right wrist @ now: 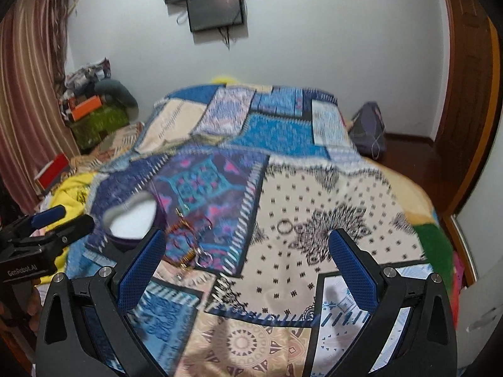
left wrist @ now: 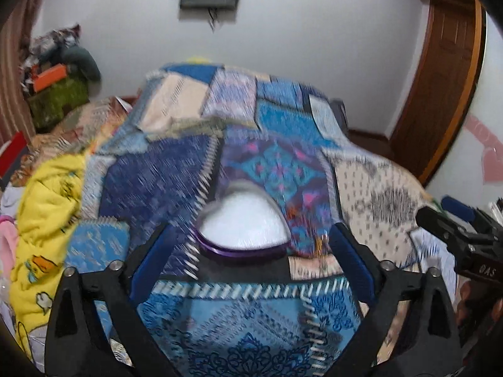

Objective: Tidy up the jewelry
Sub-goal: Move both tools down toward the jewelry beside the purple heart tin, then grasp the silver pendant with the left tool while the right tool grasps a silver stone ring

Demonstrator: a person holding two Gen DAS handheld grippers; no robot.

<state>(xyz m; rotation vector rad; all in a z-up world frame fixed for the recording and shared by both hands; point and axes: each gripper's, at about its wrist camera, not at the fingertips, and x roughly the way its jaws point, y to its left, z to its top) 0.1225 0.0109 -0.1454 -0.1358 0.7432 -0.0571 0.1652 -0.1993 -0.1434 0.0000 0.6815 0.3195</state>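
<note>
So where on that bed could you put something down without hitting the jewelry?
The cream dotted patch right of the small ring is bare, as is the far blue patchwork. It is crowded beside the white-lined box, where the tangled jewelry lies.

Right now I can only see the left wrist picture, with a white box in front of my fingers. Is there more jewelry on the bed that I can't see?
Observer: Yes. The right wrist view shows a small dark ring lying alone on the cream patch of the quilt.
Operator: Ooh! Anything shiny closer to me?
Observer: A silver hoop lies at the near end of a gold and red jewelry tangle, just right of the white box, on the quilt, not in the box.
Operator: Is the other gripper holding something?
Observer: No. The right gripper is open, with nothing between its fingers.
</note>
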